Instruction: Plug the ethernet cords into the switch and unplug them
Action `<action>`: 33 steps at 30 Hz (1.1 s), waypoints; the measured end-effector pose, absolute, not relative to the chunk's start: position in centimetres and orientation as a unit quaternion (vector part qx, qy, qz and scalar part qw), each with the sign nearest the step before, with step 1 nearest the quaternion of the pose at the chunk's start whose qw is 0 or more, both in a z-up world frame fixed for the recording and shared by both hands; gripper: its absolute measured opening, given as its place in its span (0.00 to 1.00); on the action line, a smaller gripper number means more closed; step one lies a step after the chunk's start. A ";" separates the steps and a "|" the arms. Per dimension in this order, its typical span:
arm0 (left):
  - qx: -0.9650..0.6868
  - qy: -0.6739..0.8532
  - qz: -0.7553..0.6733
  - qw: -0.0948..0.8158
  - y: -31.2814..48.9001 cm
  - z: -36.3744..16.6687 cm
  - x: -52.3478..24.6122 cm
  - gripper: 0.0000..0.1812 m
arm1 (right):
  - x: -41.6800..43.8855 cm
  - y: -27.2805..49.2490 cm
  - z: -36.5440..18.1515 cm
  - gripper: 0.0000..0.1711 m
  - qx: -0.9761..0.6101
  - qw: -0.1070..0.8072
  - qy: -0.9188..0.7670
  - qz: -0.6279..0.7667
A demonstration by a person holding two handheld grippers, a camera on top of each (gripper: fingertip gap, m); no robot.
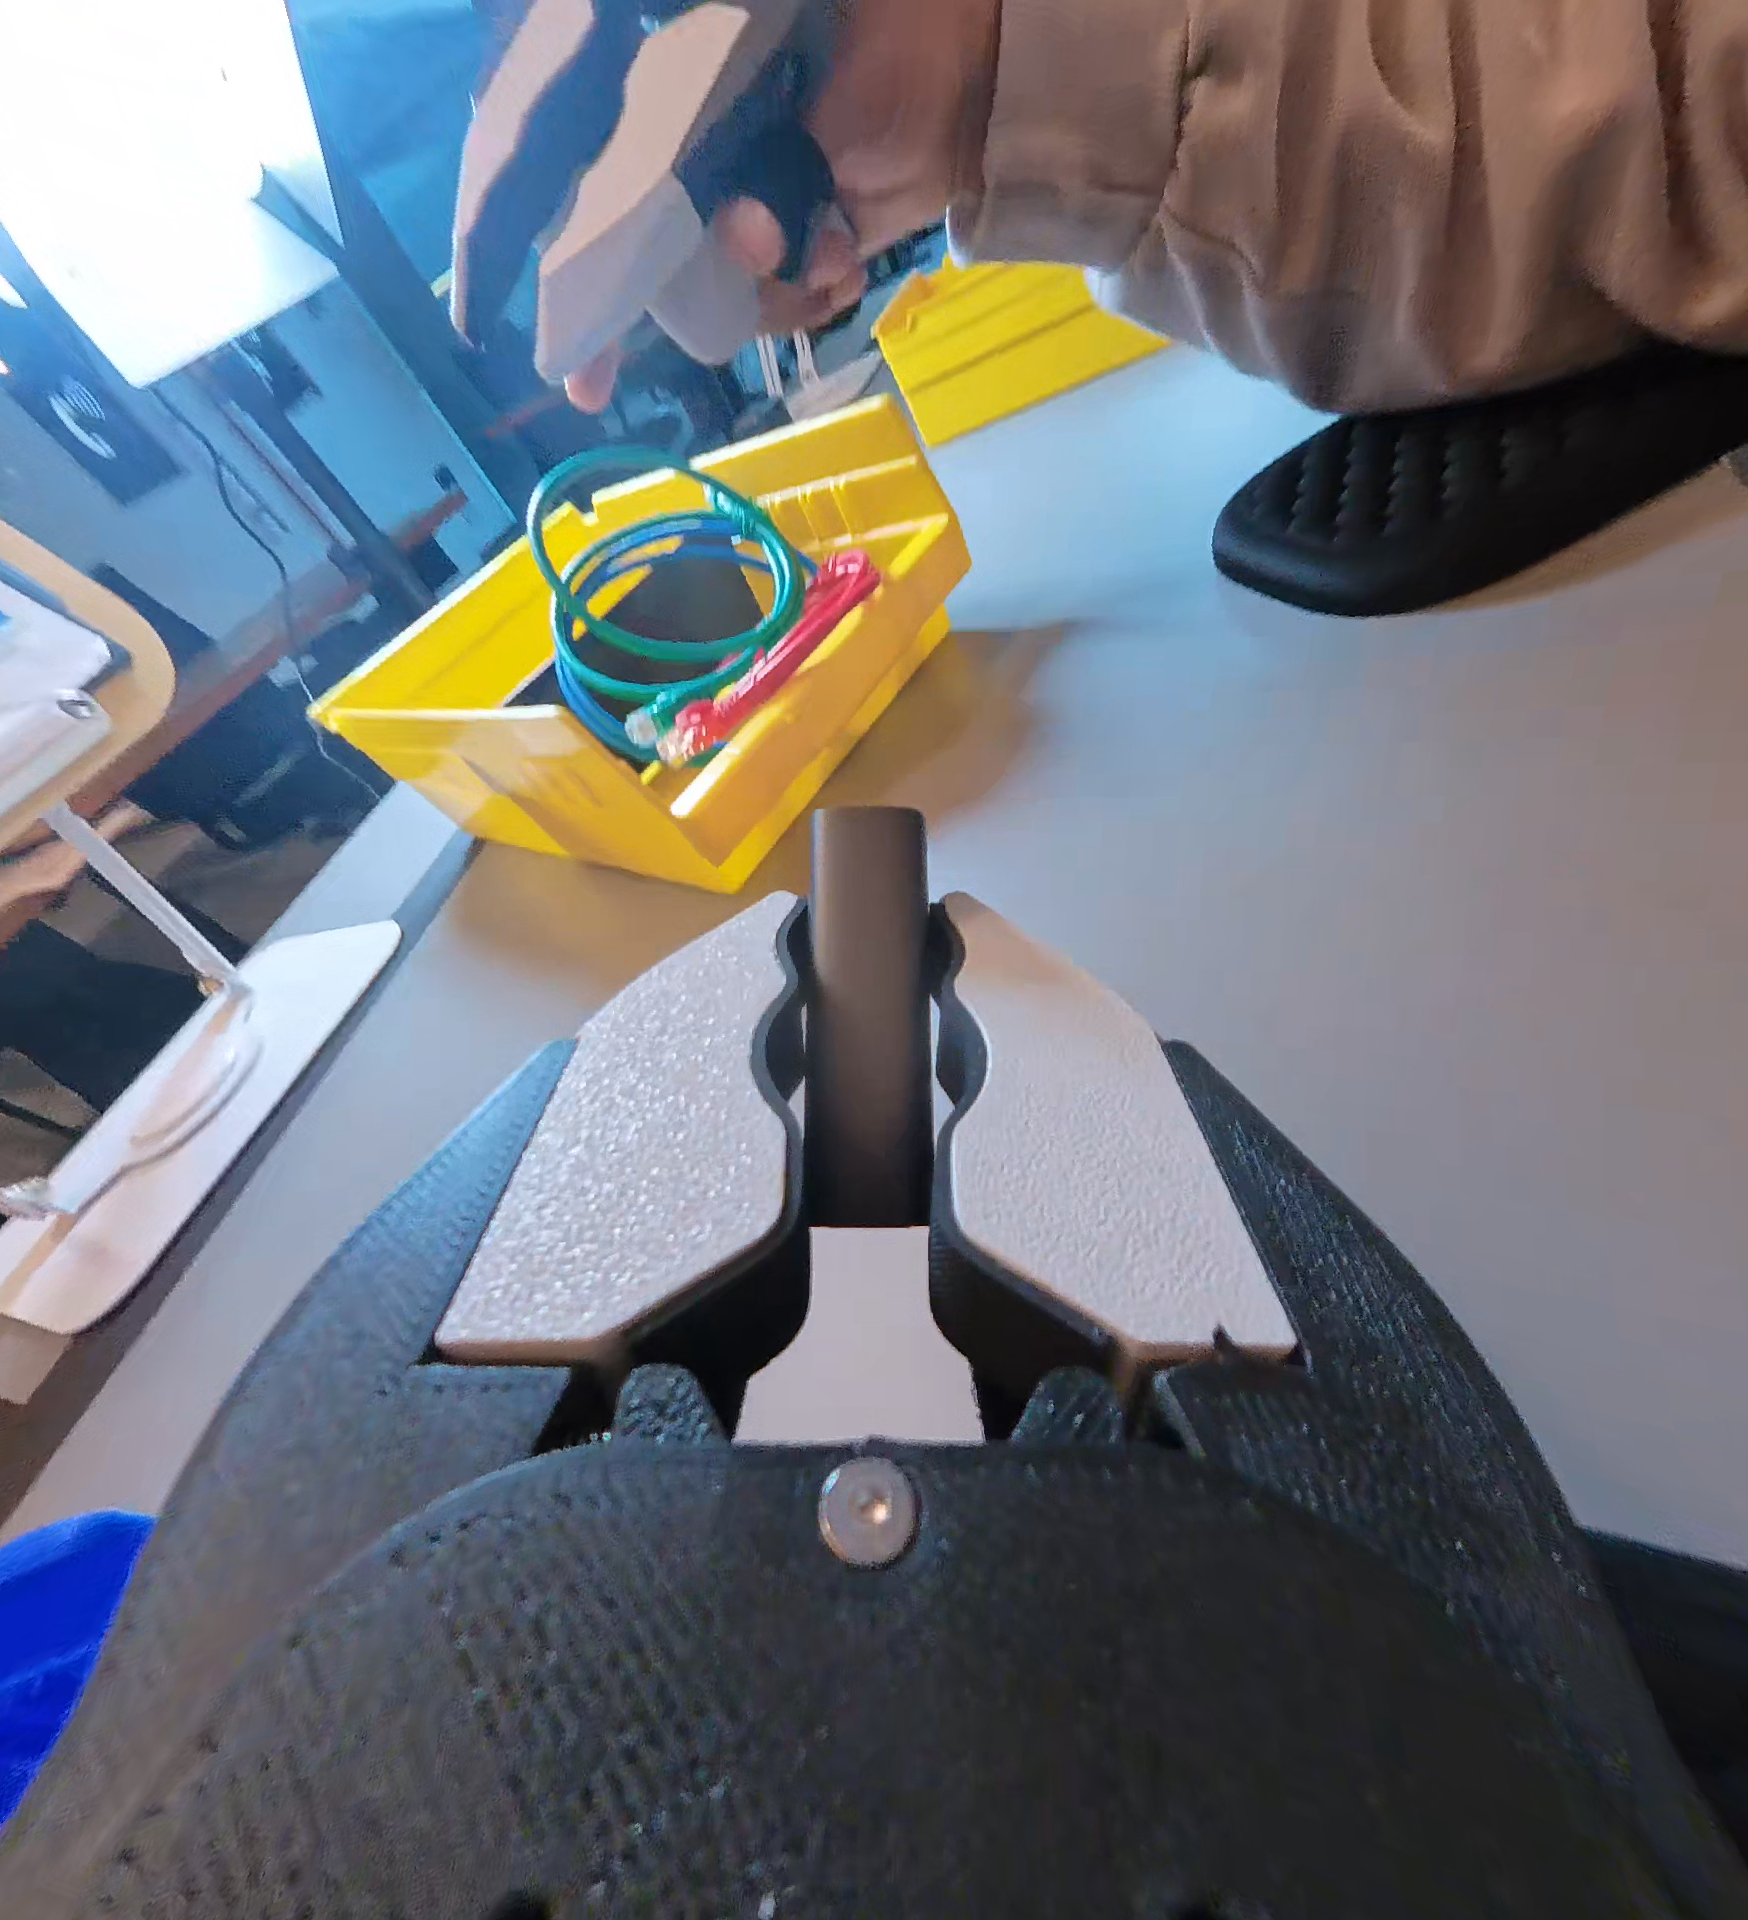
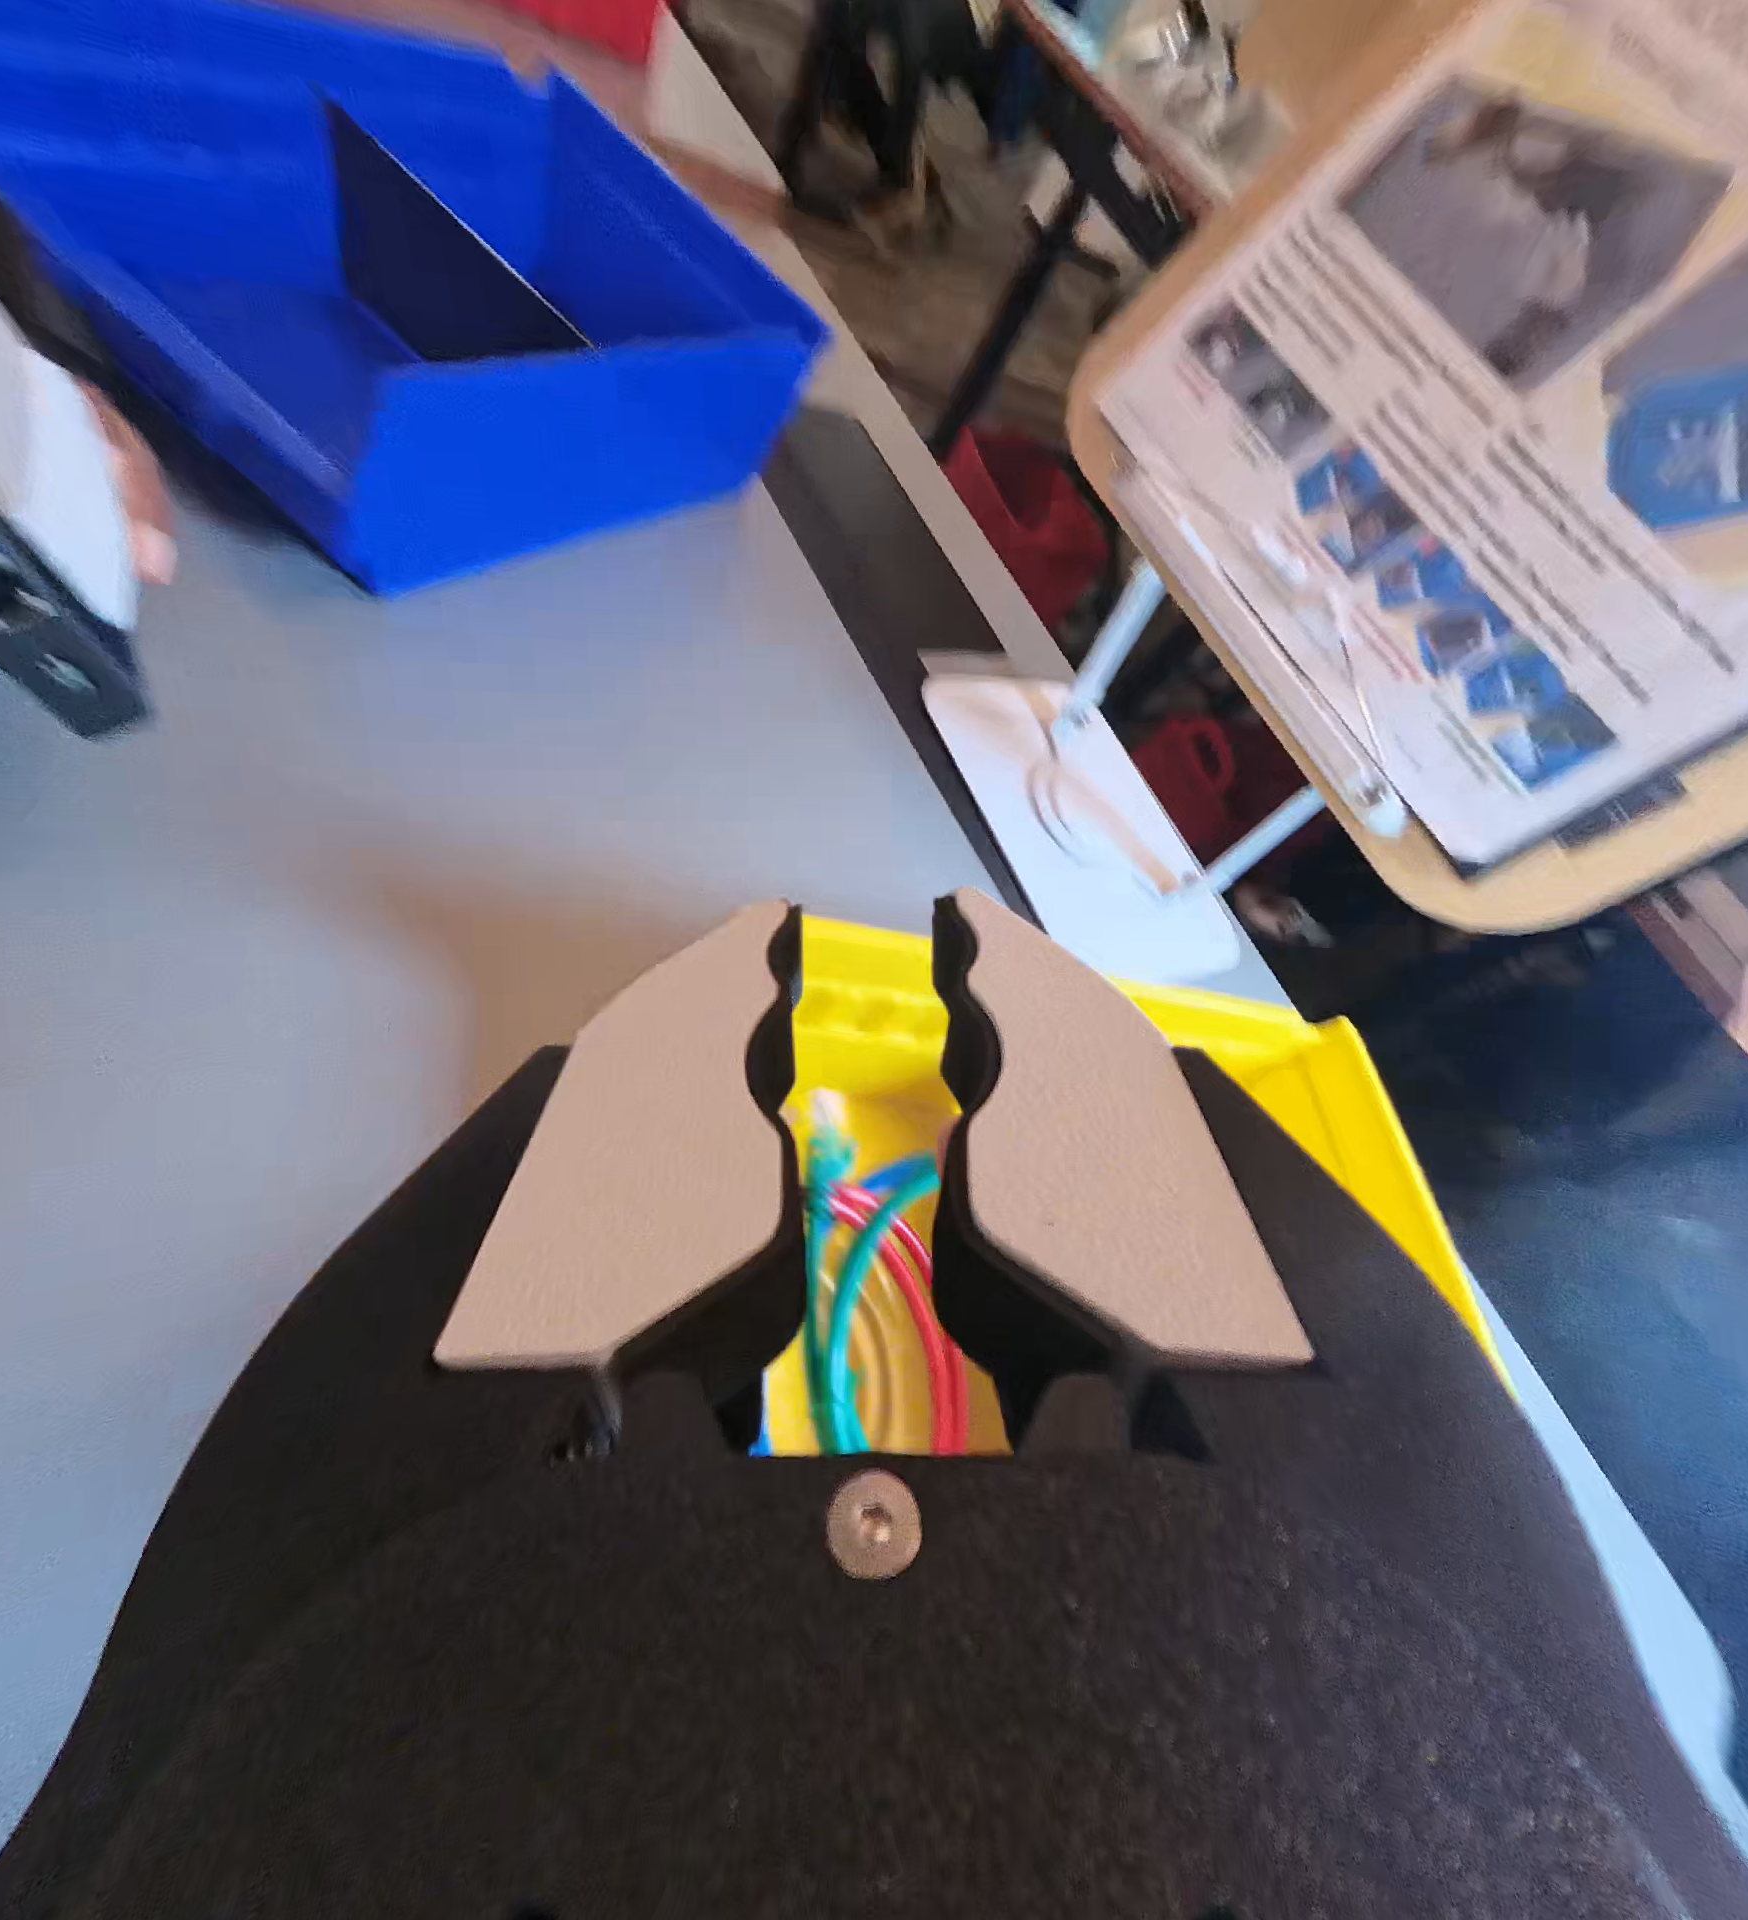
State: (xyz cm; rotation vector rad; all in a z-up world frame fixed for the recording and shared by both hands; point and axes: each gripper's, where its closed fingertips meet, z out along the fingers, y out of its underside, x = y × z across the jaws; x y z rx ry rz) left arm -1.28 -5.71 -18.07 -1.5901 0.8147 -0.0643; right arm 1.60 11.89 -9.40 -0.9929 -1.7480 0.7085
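Gripping the switch (image 1: 868,997), a dark slab seen edge-on, our left gripper (image 1: 868,925) has its fingers (image 1: 641,1122) closed narrowly on both flanks. The switch's long axis runs forward between the fingers, its far end projecting just past the tips toward the yellow bin (image 1: 537,717). We cannot tell from this view which way its ports face, though the right wrist view shows ports on the dark end at its left edge.

Our right gripper (image 2: 865,935) hovers over the same yellow bin (image 2: 1306,1081), its fingers (image 2: 641,1164) parted by a narrow gap and holding nothing. Between and beneath them lie the coiled ethernet cords: green (image 1: 662,582), blue (image 1: 579,686) and red (image 1: 828,603). Their clear plugs (image 1: 678,732) rest at the bin's near corner, pointing roughly toward the left fingers.

We judge the step in hand to be picking up the first cord; no cord is plugged yet. The next move calls for lowering the right fingers onto one plug, closing just behind it, and aligning it with a port.

Beyond the right fingertips, a blue bin (image 2: 579,436) sits on the grey table (image 2: 330,883).
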 end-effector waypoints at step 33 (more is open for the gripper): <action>-0.661 0.366 -0.011 0.655 -6.5 -17.2 -0.6 0.11 | 0.8 -4.9 -16.2 0.11 -0.199 0.334 -0.823 0.414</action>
